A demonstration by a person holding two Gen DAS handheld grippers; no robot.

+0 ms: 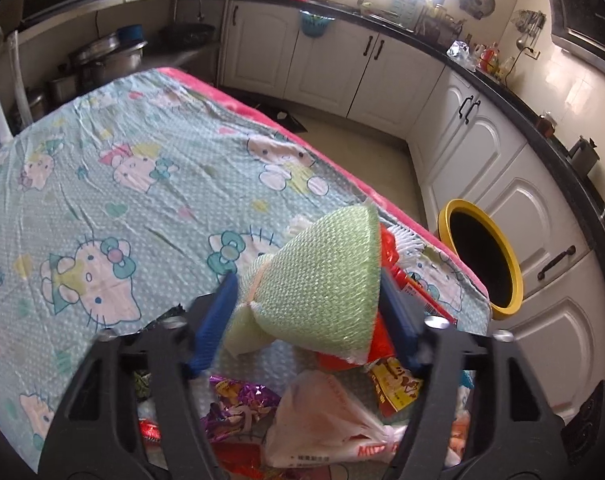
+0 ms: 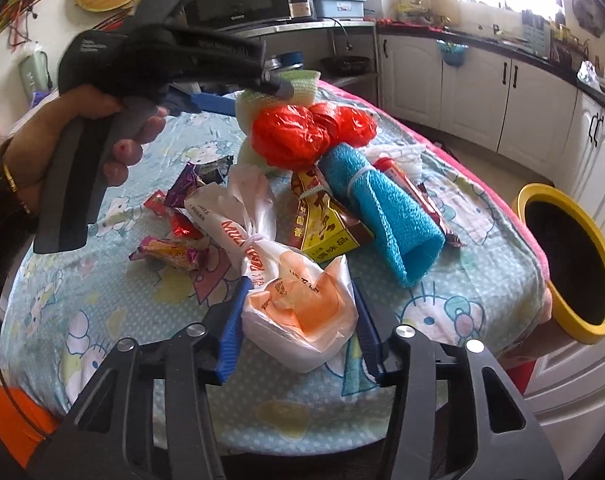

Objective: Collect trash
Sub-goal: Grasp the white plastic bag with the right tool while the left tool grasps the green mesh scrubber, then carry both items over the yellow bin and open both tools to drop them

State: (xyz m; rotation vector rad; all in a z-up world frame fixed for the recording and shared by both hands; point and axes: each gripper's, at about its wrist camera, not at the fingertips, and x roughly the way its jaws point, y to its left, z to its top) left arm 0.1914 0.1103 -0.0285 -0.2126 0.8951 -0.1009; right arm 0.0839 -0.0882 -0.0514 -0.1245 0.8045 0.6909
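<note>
In the left wrist view my left gripper (image 1: 308,280) is shut on a pale green foam net (image 1: 318,280), its blue pads pressing on both sides. The right wrist view shows that same gripper (image 2: 280,88) in a person's hand, with the green net (image 2: 302,80) at its tip above the pile. My right gripper (image 2: 300,286) is shut on a knotted white plastic bag (image 2: 298,312) lying on the table. Behind it lie a red plastic bag (image 2: 298,132), a blue foam net (image 2: 386,208), a yellow-brown snack packet (image 2: 322,220) and several small wrappers (image 2: 170,254).
A table under a cartoon-cat cloth (image 1: 122,180) carries the trash. A black bin with a yellow rim (image 2: 582,330) (image 1: 516,268) stands on the floor off the table's right edge, against white cabinets (image 1: 502,152). Shelves with pots (image 1: 110,56) stand at the far left.
</note>
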